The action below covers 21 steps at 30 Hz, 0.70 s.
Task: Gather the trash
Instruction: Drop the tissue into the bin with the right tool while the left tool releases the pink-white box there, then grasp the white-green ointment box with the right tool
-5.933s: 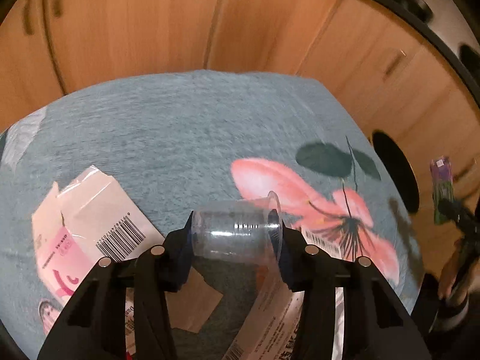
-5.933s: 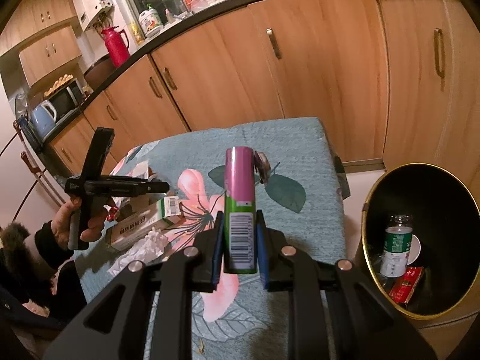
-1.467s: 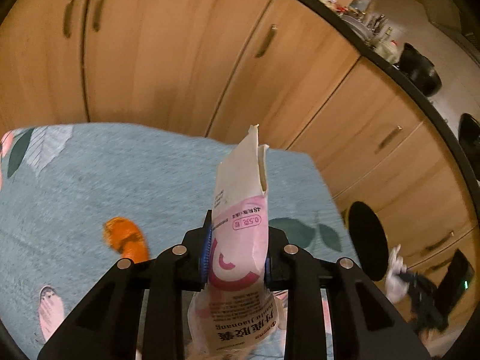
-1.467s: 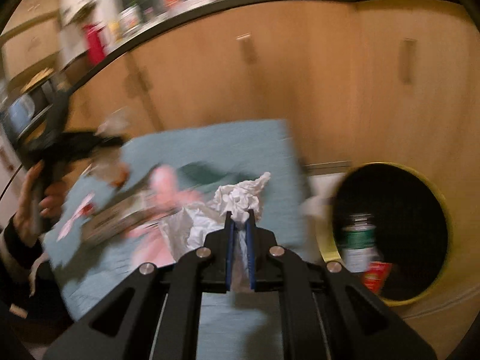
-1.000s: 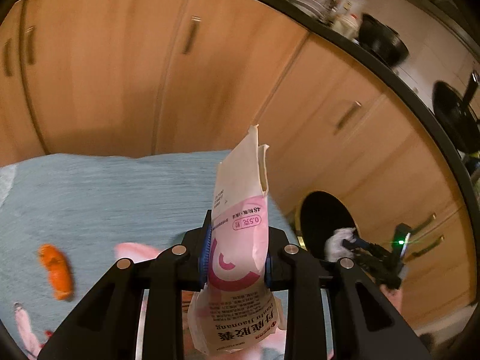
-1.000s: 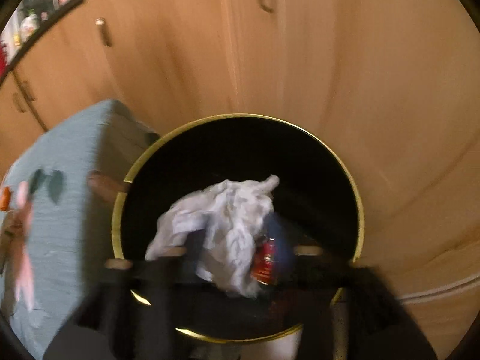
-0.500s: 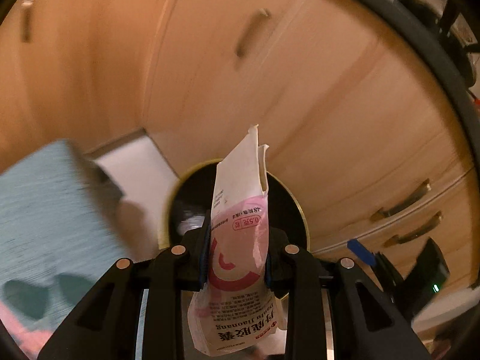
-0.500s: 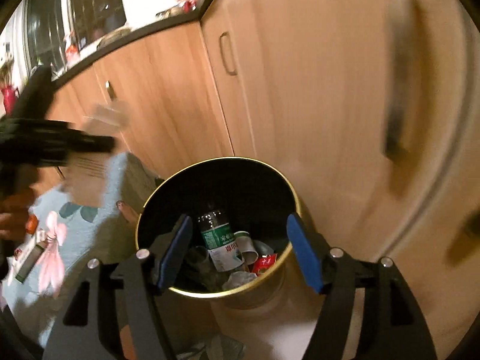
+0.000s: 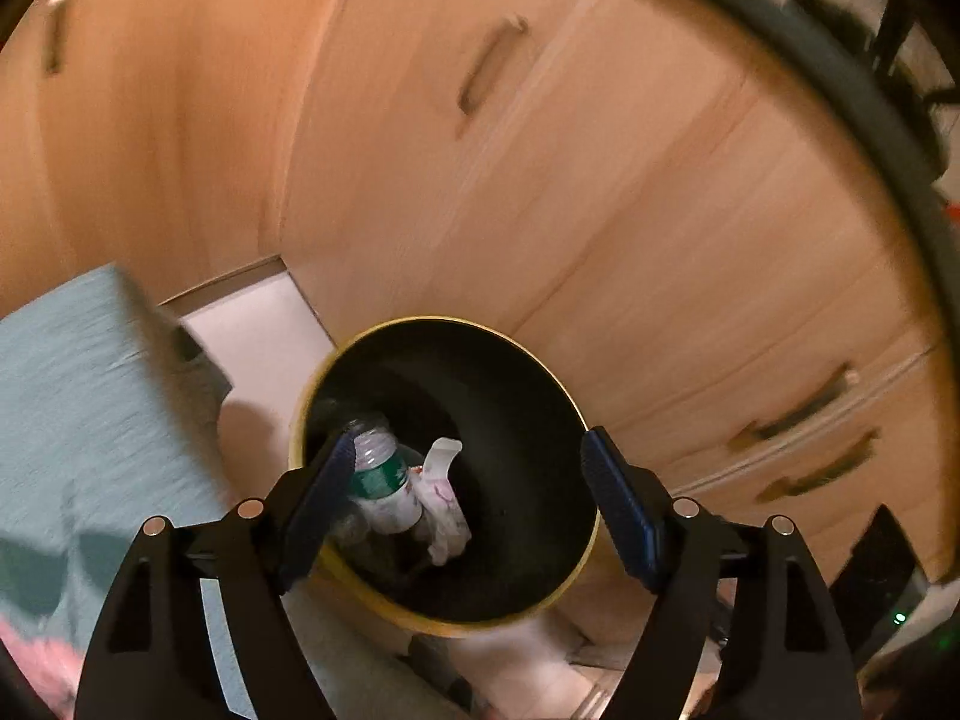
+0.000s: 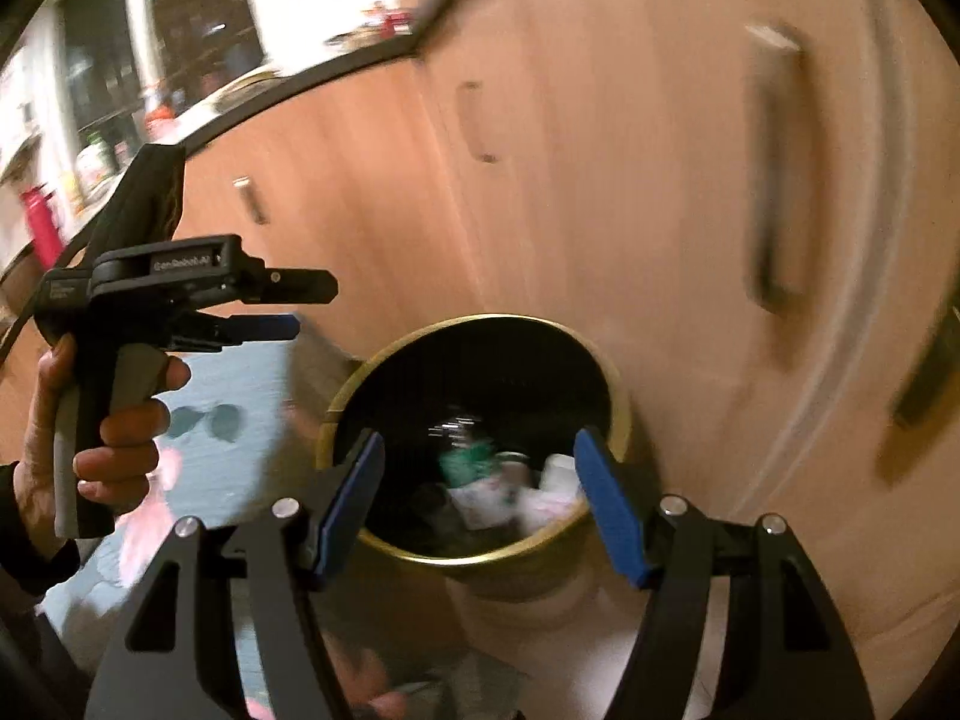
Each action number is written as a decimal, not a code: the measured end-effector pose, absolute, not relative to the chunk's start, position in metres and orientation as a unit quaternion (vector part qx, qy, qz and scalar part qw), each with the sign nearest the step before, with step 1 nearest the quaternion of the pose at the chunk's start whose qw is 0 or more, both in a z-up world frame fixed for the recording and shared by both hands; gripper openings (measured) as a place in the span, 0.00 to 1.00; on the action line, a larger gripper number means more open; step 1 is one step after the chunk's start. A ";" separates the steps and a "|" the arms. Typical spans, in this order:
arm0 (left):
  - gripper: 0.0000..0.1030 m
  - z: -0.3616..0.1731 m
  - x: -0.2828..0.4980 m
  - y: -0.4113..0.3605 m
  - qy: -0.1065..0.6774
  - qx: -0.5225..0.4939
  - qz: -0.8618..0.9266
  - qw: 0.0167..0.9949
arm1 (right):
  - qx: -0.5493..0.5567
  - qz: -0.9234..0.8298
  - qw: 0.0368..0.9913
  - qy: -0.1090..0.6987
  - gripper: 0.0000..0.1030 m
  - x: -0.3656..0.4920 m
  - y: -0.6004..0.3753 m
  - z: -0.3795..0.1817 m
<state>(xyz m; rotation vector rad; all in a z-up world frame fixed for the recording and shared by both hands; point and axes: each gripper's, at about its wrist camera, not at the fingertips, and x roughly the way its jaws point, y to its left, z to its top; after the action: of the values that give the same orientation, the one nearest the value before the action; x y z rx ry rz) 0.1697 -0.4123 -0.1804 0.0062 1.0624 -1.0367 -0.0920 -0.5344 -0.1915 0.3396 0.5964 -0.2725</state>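
Observation:
A black bin with a gold rim (image 9: 432,319) stands on the floor beside the table. Inside it lie a plastic bottle with a green label (image 9: 384,483) and a pink-and-white carton (image 9: 444,492). My left gripper (image 9: 468,468) hangs over the bin's mouth with its jaws opening and nothing between the pads. The right wrist view shows the same bin (image 10: 480,318) with blurred trash in it. My right gripper (image 10: 478,468) hovers open and empty in front of it. In that view the left gripper (image 10: 315,306) is held by a hand (image 10: 114,438) at the left.
The table under a teal flowered cloth (image 9: 78,390) ends just left of the bin. Wooden cabinet doors (image 9: 600,180) with handles stand close behind it. Pale floor (image 9: 258,318) shows between table and cabinets. A dark countertop edge (image 10: 312,78) runs above.
The left gripper's jaws have spread and let go of the pink-and-white carton, which now lies in the bin. The right gripper has drawn back a little from the bin and stays open.

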 end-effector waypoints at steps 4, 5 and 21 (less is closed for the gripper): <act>0.72 -0.168 0.171 -0.320 0.471 -0.027 -0.438 0.766 | 0.121 -0.042 0.944 0.304 0.66 -0.051 -0.470 -0.176; 0.72 -0.167 0.172 -0.290 0.468 -0.034 -0.425 0.774 | 0.113 -0.017 0.944 0.308 0.67 -0.042 -0.454 -0.174; 0.76 -0.158 0.185 0.076 0.390 -0.035 -0.161 0.906 | -0.044 0.283 0.846 0.449 0.80 0.082 -0.184 -0.195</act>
<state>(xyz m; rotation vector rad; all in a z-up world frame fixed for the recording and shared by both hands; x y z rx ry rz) 0.1847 0.0764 -0.1576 -0.0715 0.8050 -0.3333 0.0818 -0.1843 -0.1955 -0.0931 0.9471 0.5973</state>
